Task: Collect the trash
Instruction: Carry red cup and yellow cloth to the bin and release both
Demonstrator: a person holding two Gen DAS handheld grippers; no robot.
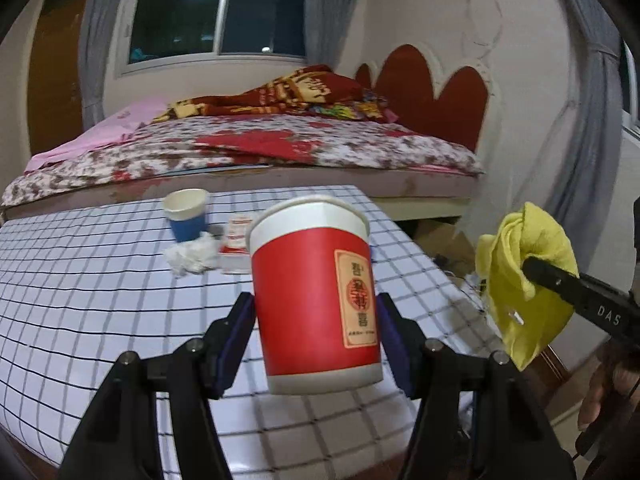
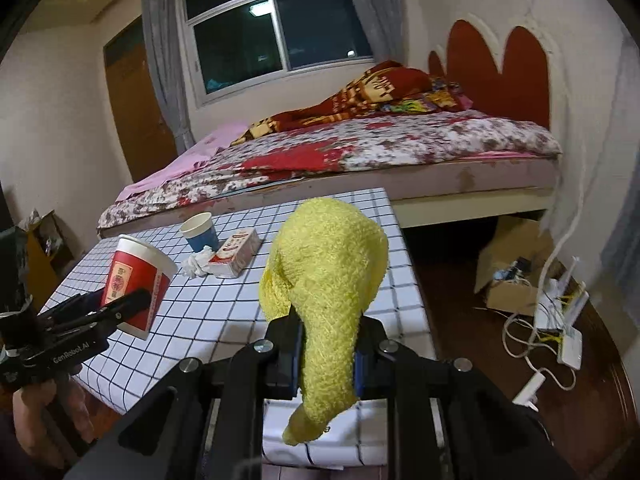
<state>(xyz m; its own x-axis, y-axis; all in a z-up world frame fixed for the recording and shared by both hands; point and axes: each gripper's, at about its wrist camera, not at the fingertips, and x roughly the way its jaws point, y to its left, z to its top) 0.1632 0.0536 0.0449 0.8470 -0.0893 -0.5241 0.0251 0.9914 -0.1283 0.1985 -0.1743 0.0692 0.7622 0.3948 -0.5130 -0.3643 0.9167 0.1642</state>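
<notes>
Red paper cup clamped in left claw, raised above checked surface. Yellow terry cloth pinched in right claw. Blue paper cup far left.

A floral-covered bed stands under a dark window, red headboard behind.

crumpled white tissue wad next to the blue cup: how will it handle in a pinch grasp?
The crumpled white tissue wad looks soft, so it would probably compress rather than resist. It is likely very light and may slide if pushed. Its irregular folds suggest it won't roll.
</notes>
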